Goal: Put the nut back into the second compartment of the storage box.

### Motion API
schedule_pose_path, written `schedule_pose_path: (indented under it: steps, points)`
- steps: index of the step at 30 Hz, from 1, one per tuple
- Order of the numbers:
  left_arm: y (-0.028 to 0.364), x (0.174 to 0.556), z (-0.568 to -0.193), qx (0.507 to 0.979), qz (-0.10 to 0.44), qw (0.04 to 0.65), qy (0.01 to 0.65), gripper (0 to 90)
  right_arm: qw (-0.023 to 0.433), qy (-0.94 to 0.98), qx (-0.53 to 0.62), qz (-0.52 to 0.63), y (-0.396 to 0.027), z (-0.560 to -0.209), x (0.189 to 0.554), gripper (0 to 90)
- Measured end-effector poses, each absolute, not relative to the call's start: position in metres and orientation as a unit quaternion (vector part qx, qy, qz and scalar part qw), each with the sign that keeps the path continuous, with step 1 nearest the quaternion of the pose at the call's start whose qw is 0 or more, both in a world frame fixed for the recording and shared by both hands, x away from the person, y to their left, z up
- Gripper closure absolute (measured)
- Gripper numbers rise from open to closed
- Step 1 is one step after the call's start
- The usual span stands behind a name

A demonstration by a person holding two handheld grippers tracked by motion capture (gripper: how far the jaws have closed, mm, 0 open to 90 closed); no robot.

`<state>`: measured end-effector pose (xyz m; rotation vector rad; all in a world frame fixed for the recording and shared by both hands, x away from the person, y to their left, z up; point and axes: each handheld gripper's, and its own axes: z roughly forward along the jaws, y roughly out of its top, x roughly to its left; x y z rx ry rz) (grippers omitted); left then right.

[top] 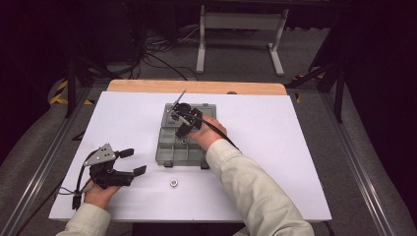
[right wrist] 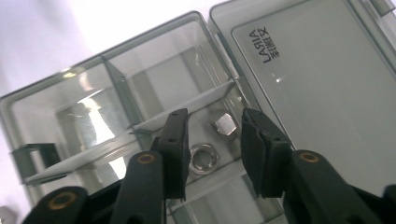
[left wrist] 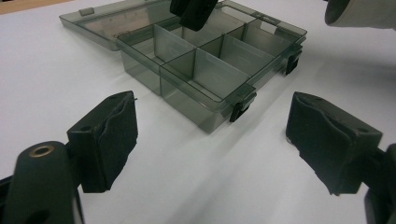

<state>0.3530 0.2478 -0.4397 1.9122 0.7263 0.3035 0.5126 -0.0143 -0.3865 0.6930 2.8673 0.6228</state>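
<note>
Smoky grey plastic, see-through: a compartment box [top: 179,142] lies open near the middle of the white table board [top: 275,162], its lid [right wrist: 322,88] folded flat on the far side. We see the right gripper [top: 183,119] reaching down into a compartment next to the lid hinge. In the right gripper view its jaws stand apart with a gap between them, pinching nothing; two steel hex nuts lie on the compartment floor in that gap, a flat nut [right wrist: 204,158] close by the left-hand jaw and a second nut [right wrist: 224,124] tipped on edge just beyond it. We cannot tell whether either jaw touches a nut. From the high view, hand and gripper hide those nuts and much of the box's middle.

A third nut [top: 173,183] sits loose on the board, just in front of the box and between the two forearms. The left gripper [top: 132,161] rests low at the near left, well apart from the box, jaws spread wide and empty. The board's near edge is cut off by the sleeves. Bare board stretches left and right of the box.
</note>
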Motion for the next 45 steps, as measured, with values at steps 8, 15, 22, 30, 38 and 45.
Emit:
schedule_pose_path:
  steps: [8,15,22,30,38,45]
  points:
    - [0.248,0.352,-0.439,0.794,0.124,0.512,0.303,17.3,0.060,0.946,0.210,0.239,-0.020,-0.367,0.495,45.8]
    - [0.248,0.352,-0.439,0.793,0.129,0.513,0.303,17.2,0.067,0.947,0.182,0.258,-0.024,-0.353,0.472,39.1]
    - [0.250,0.352,-0.440,0.786,0.122,0.522,0.308,17.2,0.063,0.949,0.159,0.267,-0.026,-0.345,0.450,37.6]
    - [0.251,0.352,-0.441,0.785,0.125,0.522,0.308,17.3,0.071,0.952,0.140,0.262,-0.030,-0.344,0.427,37.2]
    - [0.252,0.353,-0.442,0.785,0.125,0.521,0.312,17.3,0.060,0.953,0.132,0.264,-0.036,-0.344,0.412,36.9]
    - [0.252,0.353,-0.441,0.785,0.126,0.522,0.310,17.3,0.057,0.958,0.122,0.255,-0.035,-0.353,0.400,36.7]
